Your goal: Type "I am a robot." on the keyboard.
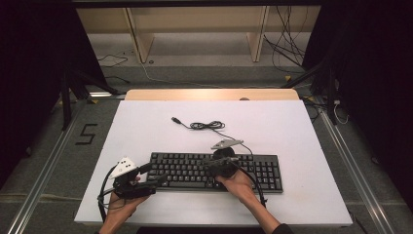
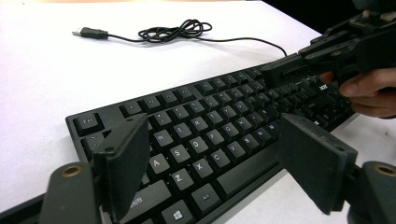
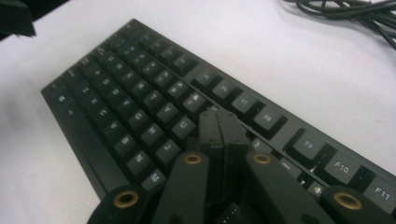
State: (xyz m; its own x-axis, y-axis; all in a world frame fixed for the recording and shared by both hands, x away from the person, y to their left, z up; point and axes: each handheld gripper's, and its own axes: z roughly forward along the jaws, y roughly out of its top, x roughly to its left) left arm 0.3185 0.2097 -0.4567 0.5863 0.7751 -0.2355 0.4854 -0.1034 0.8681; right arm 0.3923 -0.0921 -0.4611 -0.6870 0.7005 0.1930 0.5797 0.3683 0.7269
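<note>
High view: black keyboard (image 1: 214, 171) lies on the white desk (image 1: 146, 131), long axis running left to right across the person's front, near edge close to both hands. Its cable (image 1: 207, 126) trails away toward the far side, bundled loosely, plug end lying free.

Right gripper (image 1: 220, 165) sits over the middle of the key field, pointing away from the person and down. Right gripper view: jaws pressed flat together with nothing between them, the joined tip (image 3: 219, 122) over the upper letter rows just below the function keys (contact with a keycap cannot be told from this angle). Judged: the closed tip serves as a single poking finger, so the next move likely turns on which key lies straight under it.

Left gripper (image 1: 153, 174) stays at the keyboard's left end, level with the near rows. Left gripper view: jaws spread wide, empty, framing the lower letter rows (image 2: 205, 149), pads clear of the keys.

Relation that matters: keys lie directly below and ahead of the right tip; right hand is the nearer for any mid-board key, left for the left-end keys.
</note>
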